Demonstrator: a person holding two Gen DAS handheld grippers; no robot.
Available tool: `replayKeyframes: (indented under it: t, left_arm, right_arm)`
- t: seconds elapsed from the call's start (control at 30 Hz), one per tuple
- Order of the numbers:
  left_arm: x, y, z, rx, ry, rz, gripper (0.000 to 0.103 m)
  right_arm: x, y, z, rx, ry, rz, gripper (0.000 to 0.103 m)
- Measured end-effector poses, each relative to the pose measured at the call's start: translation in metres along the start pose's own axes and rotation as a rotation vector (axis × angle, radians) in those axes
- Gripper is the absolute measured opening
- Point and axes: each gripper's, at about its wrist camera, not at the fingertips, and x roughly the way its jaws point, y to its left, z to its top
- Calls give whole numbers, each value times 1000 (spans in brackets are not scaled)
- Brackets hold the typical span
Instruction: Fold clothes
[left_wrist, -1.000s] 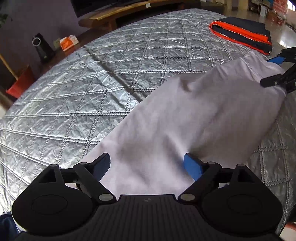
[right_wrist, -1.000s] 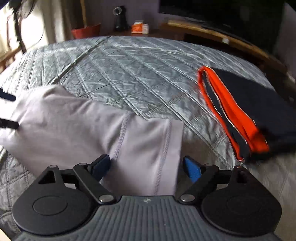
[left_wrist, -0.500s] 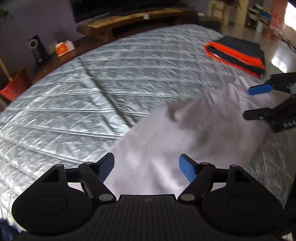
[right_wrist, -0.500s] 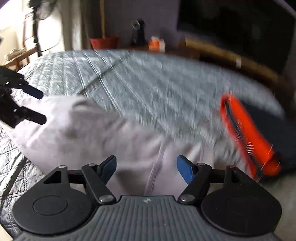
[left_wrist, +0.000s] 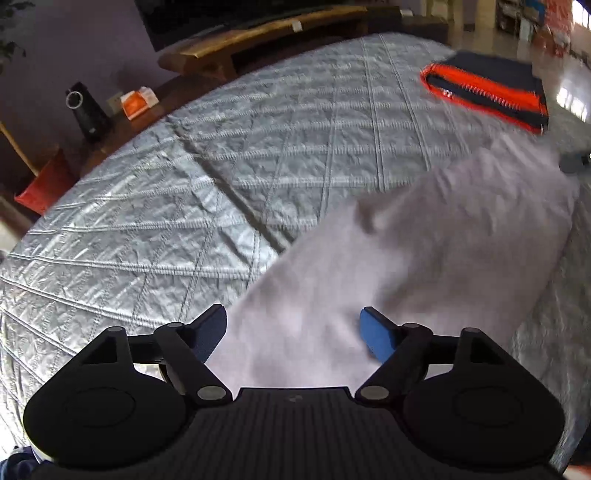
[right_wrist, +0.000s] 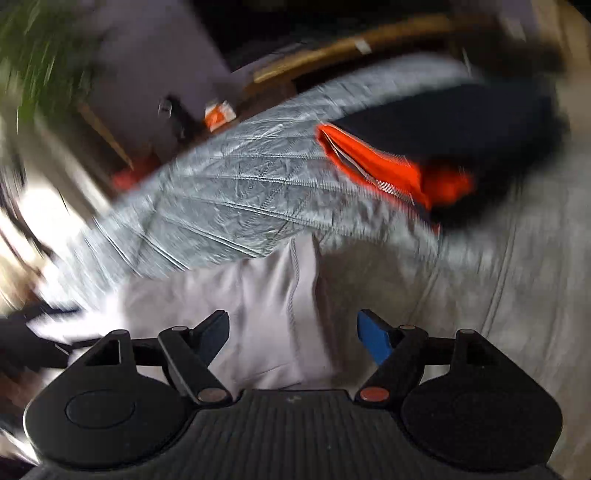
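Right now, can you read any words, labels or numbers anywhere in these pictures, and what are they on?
None can be read.
The orange and white box on the wooden ledge: print too small and blurred.
The small white tag on the wooden bench: no legible text.
The white garment and dark garment with orange trim: no visible labels.

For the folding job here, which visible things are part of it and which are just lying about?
Part of the job:
- pale lilac garment, spread on the silver quilted cover
- folded navy and orange garment
- left gripper, jaws open
- right gripper, jaws open

Lying about:
- orange box
- black cylindrical device
- wooden bench
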Motion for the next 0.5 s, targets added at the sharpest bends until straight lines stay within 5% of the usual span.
replayKeyframes:
  t: [0.2,0.5]
  left_arm:
    - [-2,-21,10,5,-43,-69,83]
    - [10,-54,13,78,-28,-113,87]
  right_arm:
    - [23,-26,3,337,55,157,79]
    - [40,-9,16,291,59,205,91]
